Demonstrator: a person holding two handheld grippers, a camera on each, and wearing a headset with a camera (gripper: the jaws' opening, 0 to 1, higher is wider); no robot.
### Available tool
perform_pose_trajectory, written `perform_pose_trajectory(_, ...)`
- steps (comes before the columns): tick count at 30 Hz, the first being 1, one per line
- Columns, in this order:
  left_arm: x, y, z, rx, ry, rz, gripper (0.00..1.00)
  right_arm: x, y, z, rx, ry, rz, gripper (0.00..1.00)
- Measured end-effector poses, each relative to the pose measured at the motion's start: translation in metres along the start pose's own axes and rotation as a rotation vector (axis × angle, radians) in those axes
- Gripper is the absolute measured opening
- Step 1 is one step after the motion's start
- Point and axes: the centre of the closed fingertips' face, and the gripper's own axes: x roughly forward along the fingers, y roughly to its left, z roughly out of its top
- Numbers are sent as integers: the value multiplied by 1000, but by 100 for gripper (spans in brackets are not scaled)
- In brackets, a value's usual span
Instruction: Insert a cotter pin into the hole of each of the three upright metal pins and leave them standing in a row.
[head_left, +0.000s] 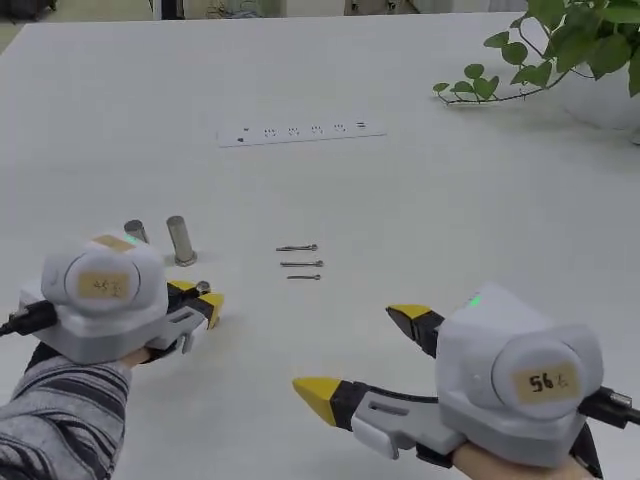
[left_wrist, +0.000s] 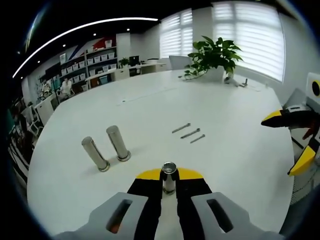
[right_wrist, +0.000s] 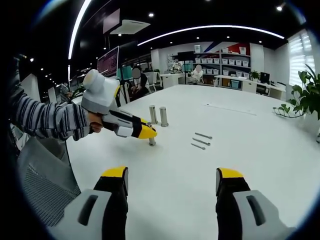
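Two metal pins (head_left: 180, 240) (head_left: 136, 232) stand upright side by side on the white table at the left. A third metal pin (head_left: 203, 289) sits between the yellow tips of my left gripper (head_left: 205, 302), which is shut on it; in the left gripper view this pin (left_wrist: 169, 172) stands upright in the left gripper (left_wrist: 169, 181). Three cotter pins (head_left: 302, 264) lie in a short column at mid-table. My right gripper (head_left: 362, 350) hovers open at the lower right with nothing between its fingers. From the right gripper (right_wrist: 172, 180) the held pin (right_wrist: 152, 141) and cotter pins (right_wrist: 201, 141) show ahead.
A white power strip (head_left: 300, 132) lies farther back on the table. A potted plant (head_left: 570, 50) stands at the far right corner. Bare tabletop lies between the cotter pins and the right gripper.
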Motion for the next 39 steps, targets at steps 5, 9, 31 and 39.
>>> perform_pose_trajectory(5, 1, 1, 0, -13, -1, 2, 6, 0, 0, -1, 2, 3, 0, 68)
perform_pose_trajectory(9, 2, 1, 0, -2, 0, 2, 6, 0, 0, -3, 5, 13, 2, 68)
perform_pose_trajectory(31, -28, 1, 9, -89, -70, 35, 36, -1, -18, 3, 9, 23, 9, 48)
perform_pose_trajectory(39, -46, -4, 8, -77, -94, 31, 51, 11, -33, 9, -51, 127, 67, 40)
